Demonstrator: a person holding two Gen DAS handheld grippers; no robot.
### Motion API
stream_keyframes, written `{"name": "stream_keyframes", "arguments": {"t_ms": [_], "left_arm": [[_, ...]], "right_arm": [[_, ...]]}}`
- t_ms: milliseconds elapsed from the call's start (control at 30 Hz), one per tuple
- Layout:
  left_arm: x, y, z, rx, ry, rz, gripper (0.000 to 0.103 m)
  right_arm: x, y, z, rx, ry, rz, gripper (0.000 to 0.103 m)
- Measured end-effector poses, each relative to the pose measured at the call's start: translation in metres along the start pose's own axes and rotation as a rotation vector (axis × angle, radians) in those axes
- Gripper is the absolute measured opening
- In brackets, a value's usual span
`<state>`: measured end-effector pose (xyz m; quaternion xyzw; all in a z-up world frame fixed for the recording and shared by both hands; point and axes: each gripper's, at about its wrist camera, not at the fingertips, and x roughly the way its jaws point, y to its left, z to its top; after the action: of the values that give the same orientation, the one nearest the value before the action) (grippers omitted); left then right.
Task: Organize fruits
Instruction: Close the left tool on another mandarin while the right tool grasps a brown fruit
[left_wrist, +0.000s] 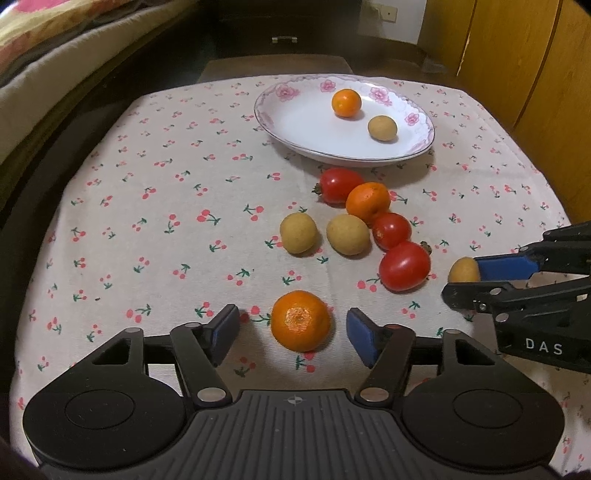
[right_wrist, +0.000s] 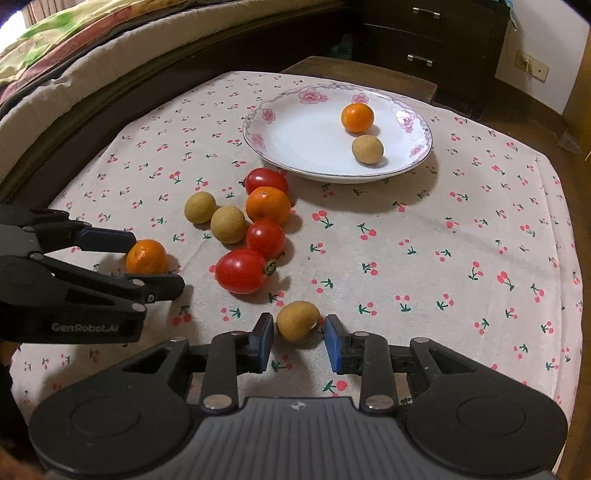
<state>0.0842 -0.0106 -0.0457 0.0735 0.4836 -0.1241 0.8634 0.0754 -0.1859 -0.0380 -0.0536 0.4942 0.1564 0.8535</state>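
Note:
A small orange (left_wrist: 301, 320) lies on the cherry-print cloth between the fingers of my left gripper (left_wrist: 293, 328), which is open with a gap on each side. My right gripper (right_wrist: 298, 338) straddles a tan longan (right_wrist: 298, 321); its blue pads sit close on both sides with thin gaps, so it is open. The left view shows that longan (left_wrist: 463, 269) at the right gripper's (left_wrist: 461, 280) tips. A flowered white plate (left_wrist: 266, 122) at the back holds an orange (left_wrist: 346, 103) and a longan (left_wrist: 382, 127). Three red tomatoes, an orange (left_wrist: 367, 199) and two longans cluster mid-table.
The cloth-covered table (right_wrist: 461, 229) ends close behind the plate (right_wrist: 255, 144) and at the right. A bed with a quilt (right_wrist: 74, 44) runs along the left. A dark chest of drawers (right_wrist: 424, 37) stands behind, and a wooden cabinet (left_wrist: 517, 55) stands to the right.

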Motion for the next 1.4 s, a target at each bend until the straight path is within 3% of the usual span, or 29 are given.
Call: {"name": "stream_keyframes", "arguments": {"t_ms": [533,900,1200,1400], "left_arm": [[-0.006,0.002,0.001,-0.025,0.003,-0.003,0.041],[-0.009,0.002,0.002,-0.031,0.000,-0.011,0.041],[-0.006,0.003,0.002,-0.027,0.008,-0.017,0.043],[-0.005,0.002,0.002,-0.022,0.008,-0.013,0.042]], "right_arm": [[-0.003,-0.002,-0.001,0.012,0.015,-0.009,0.026],[-0.007,-0.005,-0.001,0.036,-0.005,0.020,0.023],[0.004,0.000,0.004,0.018,-0.016,0.020,0.033],[0.005,0.005,0.005,-0.020,-0.014,-0.011,0.027]]}}
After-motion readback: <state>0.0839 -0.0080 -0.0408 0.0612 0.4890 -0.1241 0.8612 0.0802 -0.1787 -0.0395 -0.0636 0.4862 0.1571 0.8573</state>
